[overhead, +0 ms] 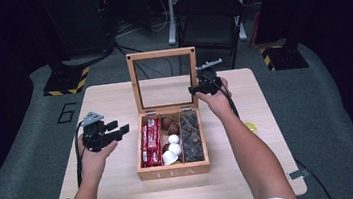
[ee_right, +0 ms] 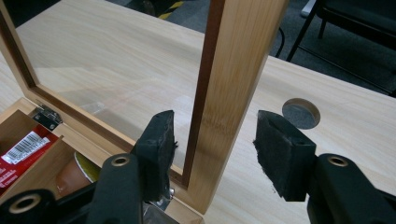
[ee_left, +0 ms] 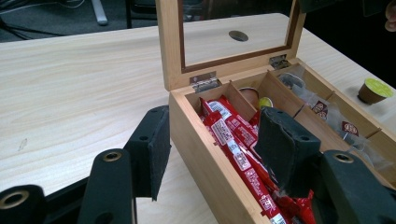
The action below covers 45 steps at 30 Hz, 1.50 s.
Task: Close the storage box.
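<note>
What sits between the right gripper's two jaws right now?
The right side rail of the tea box's upright lid stands between the right gripper jaws, pads not yet touching it, in the right gripper view.

Pale wood, black jaws, red packets

The tea box [overhead: 173, 171] is light honey-coloured wood with pale "TEA" lettering on its front; its upright lid [overhead: 163, 79] has a dark brown inner edge around clear glass. Inside the box, the left compartment holds red sachets [overhead: 151, 141] with white barcode labels, the middle one brown and white capsules [overhead: 171, 143], the right one clear, dark-filled tea bags [overhead: 191, 136]. Right of the box lies a yellow-green-topped capsule [overhead: 251, 126]. Both the left gripper [overhead: 116, 127] and the right gripper [overhead: 196, 88] are black, and the table [overhead: 109, 97] is pale wood grain.
</note>
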Available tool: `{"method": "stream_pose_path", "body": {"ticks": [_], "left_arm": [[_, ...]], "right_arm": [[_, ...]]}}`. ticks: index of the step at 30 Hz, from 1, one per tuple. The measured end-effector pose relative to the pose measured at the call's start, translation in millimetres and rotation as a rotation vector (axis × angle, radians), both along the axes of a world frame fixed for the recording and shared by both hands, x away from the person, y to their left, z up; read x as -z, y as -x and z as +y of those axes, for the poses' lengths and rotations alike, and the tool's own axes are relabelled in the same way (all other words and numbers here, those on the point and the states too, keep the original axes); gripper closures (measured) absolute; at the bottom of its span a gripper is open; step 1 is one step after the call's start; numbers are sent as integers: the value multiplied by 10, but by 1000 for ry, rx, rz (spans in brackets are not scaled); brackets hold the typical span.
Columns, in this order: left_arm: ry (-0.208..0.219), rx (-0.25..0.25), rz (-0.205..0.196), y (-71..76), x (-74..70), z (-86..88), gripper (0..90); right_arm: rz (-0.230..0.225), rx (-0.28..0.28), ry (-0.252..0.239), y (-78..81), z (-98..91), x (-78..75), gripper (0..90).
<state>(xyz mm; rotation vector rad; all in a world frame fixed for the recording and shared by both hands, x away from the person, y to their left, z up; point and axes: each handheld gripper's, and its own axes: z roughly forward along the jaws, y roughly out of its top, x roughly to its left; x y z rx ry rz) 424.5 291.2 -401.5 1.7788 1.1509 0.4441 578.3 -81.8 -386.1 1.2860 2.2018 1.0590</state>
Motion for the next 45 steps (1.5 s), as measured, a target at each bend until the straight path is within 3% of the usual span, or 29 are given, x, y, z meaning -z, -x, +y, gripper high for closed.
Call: {"method": "stream_pose_path", "body": {"ticks": [6, 17, 34, 37, 45], "left_arm": [[4, -2, 2, 0, -2, 11, 443], [4, 3, 2, -2, -1, 11, 443], [8, 1, -2, -2, -3, 10, 443], [7, 0, -1, -2, -2, 10, 443], [3, 4, 5, -9, 11, 5, 443]], "right_arm": [[-3, -38, -7, -35, 27, 17, 463], [1, -17, 10, -56, 105, 3, 463], [21, -10, -12, -54, -6, -44, 636], [31, -17, -38, -51, -35, -46, 643], [8, -25, -43, 2, -58, -36, 650]]}}
